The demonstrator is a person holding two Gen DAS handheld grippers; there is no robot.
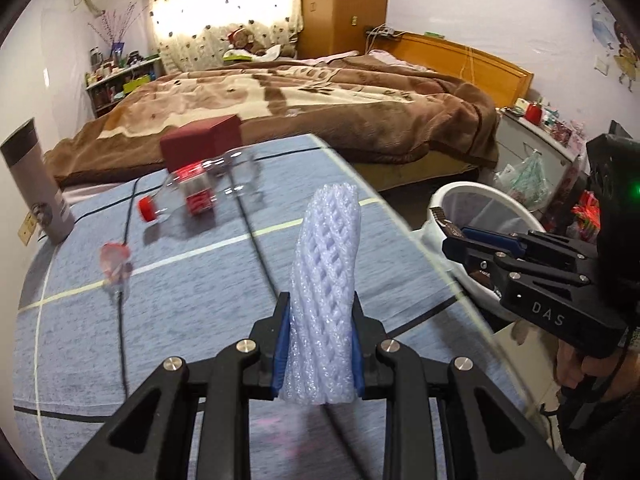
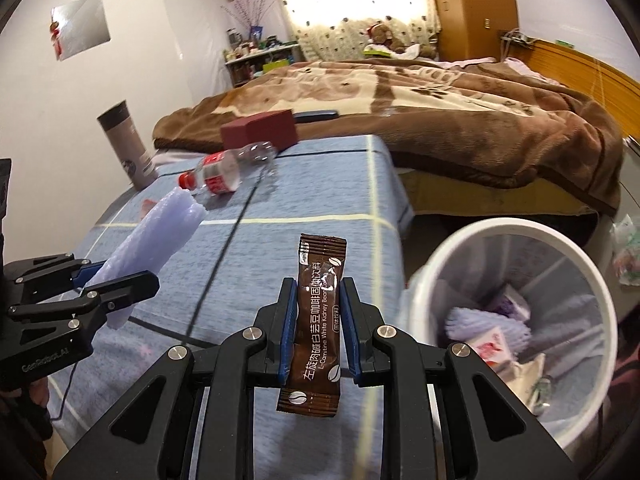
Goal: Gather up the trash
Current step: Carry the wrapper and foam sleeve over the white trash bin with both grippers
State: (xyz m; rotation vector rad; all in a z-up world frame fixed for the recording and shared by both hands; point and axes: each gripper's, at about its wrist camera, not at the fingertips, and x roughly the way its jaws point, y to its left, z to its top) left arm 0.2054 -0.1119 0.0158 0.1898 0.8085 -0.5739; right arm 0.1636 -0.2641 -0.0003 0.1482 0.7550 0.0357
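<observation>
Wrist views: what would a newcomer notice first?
Each gripper already carries trash: the left gripper pinches a white foam fruit net, and the right gripper grips a brown coffee-drink sachet. Right of the blue table, a white trash bin stands part-filled. A clear, red-capped plastic bottle lies on the table's far side.

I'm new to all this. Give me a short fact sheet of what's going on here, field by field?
Place: bedroom, table with blue cloth beside a bed
Left gripper: shut on a white foam net sleeve
Right gripper: shut on a brown coffee sachet
Bin: white, right of the table, already holds some rubbish
Still on table: plastic bottle lying on its side, dark red box, grey flask, small pink wrapper
</observation>
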